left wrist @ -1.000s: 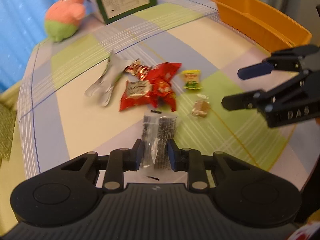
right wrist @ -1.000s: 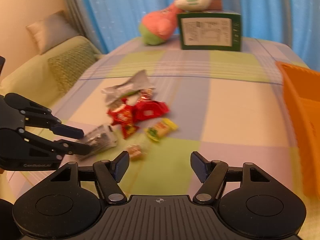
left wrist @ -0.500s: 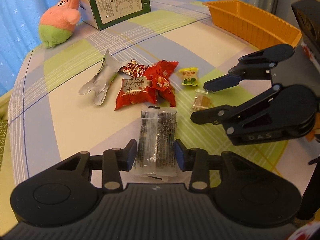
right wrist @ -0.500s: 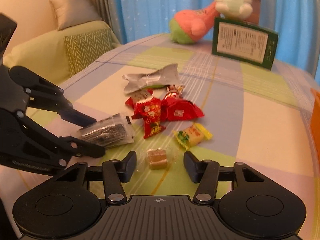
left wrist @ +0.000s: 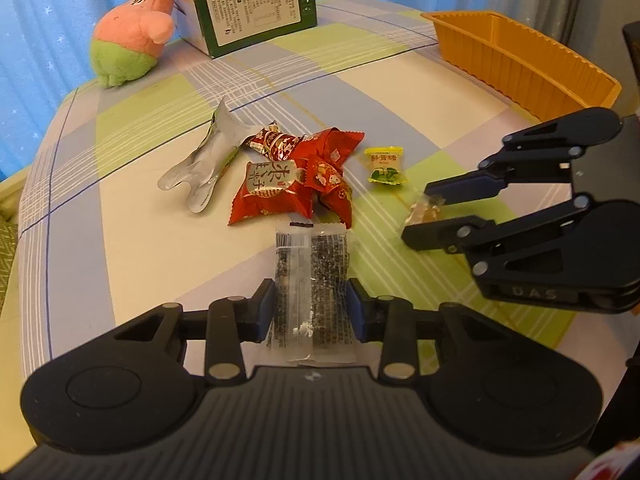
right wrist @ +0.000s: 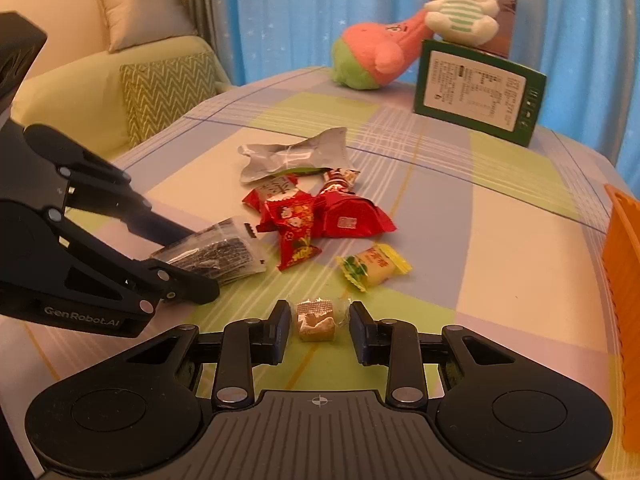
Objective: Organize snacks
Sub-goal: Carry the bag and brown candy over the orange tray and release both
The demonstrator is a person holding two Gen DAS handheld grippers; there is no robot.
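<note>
A clear packet of black sesame snack (left wrist: 312,264) lies on the checked tablecloth between the pads of my left gripper (left wrist: 312,300). The jaws are closing and both pads touch the packet's long edges. My right gripper (right wrist: 319,316) straddles a small brown candy (right wrist: 315,320) in a clear wrapper. Its jaws are closing too, with a thin gap showing beside the candy block. From the left wrist view, the right gripper (left wrist: 418,214) sits over that candy (left wrist: 426,210). Several red packets (left wrist: 296,176), a yellow-green candy (left wrist: 385,166) and a torn silver wrapper (left wrist: 208,160) lie just beyond.
An orange tray (left wrist: 520,60) stands at the table's right edge. At the far side are a green box (left wrist: 256,4), a pink plush (left wrist: 132,36) and a white plush (right wrist: 460,4). A sofa with a zigzag cushion (right wrist: 160,92) is left of the table.
My right gripper came down and in around the brown candy, its jaws narrowing. My left jaws let the squeezed black packet spread flat, then drew in a little.
</note>
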